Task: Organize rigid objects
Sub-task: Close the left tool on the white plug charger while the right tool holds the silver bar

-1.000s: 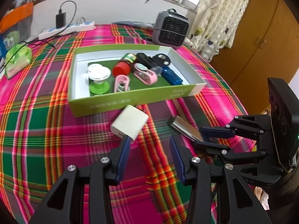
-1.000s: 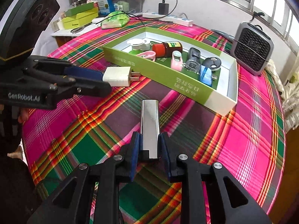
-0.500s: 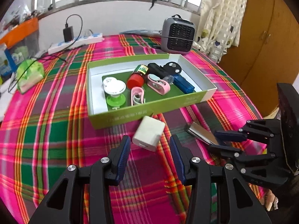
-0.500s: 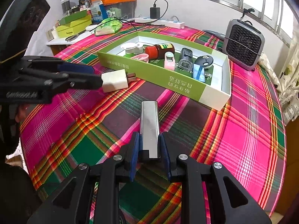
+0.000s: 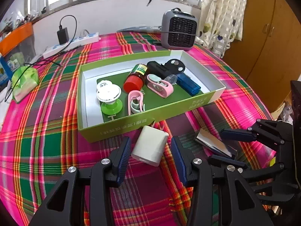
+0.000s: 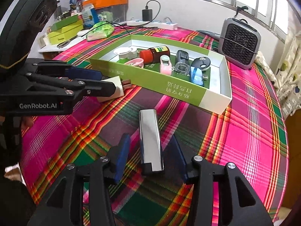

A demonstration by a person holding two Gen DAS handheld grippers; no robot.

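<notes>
**Ana:** Grippers first. How do the claws stand?

**Ben:** Left gripper (image 5: 150,156) is spread wide, its blue pads either side of the white plug adapter (image 5: 150,145), with a gap at each pad. The adapter lies flat on the plaid tablecloth (image 5: 47,141), just in front of the green box (image 5: 150,120), its prongs pointing at the box wall.

**Ana:** And the right gripper?

**Ben:** Right gripper (image 6: 150,154) is also spread. The silver metal bar (image 6: 151,141) lies between its fingers, lengthwise along them, resting on the cloth. Neither pad touches it; tablecloth shows on both sides.

**Ana:** So nothing is pinched?

**Ben:** Nothing. Both things lie on the table, near the box but outside it.

**Ana:** What sits in the box?

**Ben:** From the left wrist view: a white and green suction-cup holder (image 5: 110,98) toward the left, a pink clip (image 5: 135,101) beside it, a brown bottle with a red cap (image 5: 135,78) lying on its side, a pink nail clipper (image 5: 160,84), a black key fob (image 5: 175,66) at the far wall, and a blue lighter (image 5: 188,82) toward the right.

**Ana:** Anything behind the box?

**Ben:** A grey fan heater (image 5: 178,31) stands at the table's far edge, and a white power strip (image 5: 71,44) with a black charger plugged in lies to the left. A green tissue pack (image 5: 24,81) lies near the left edge.
</notes>
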